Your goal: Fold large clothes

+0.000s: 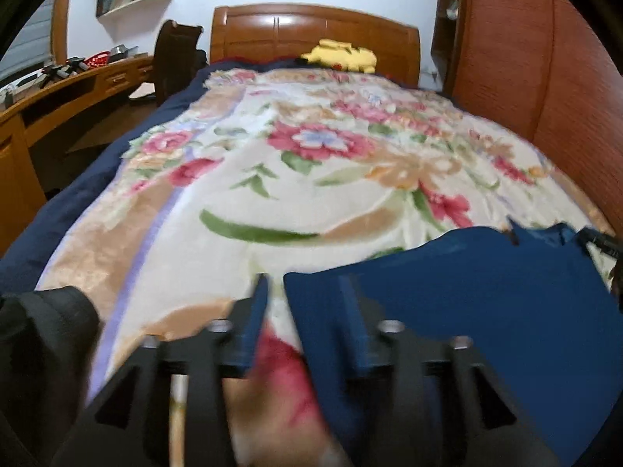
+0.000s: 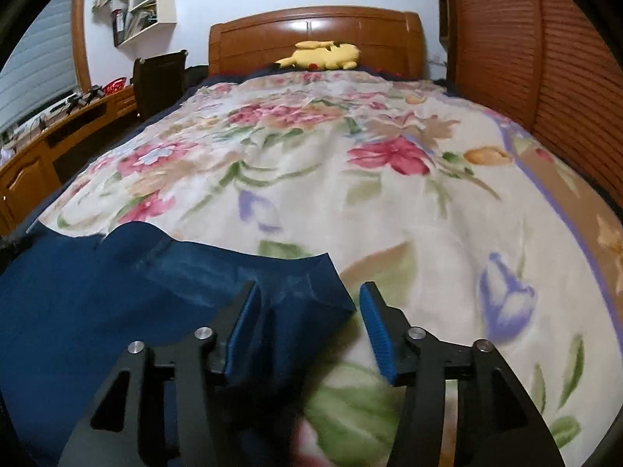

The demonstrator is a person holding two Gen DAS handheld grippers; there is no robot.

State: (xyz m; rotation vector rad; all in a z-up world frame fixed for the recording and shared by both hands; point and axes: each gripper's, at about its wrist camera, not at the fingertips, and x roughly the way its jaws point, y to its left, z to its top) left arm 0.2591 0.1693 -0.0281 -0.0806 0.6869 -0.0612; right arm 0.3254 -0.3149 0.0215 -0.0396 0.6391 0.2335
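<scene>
Presently the garment (image 2: 78, 303), dark blue and limp, lies flat on the blanket (image 2: 350, 202) at the foot of the bed, well apart from the headboard (image 2: 315, 35). Left hand-held gripper (image 1: 307, 292): jaws spread, straddling the garment's left edge, nothing pinched. Right hand-held gripper (image 2: 311, 299): jaws spread, the garment's right corner lying between them, not clamped. Judgement: light, soft cloth that will sag and crease; it should be taken at the two outer corners, pinching a single layer clear of the plush blanket.
</scene>
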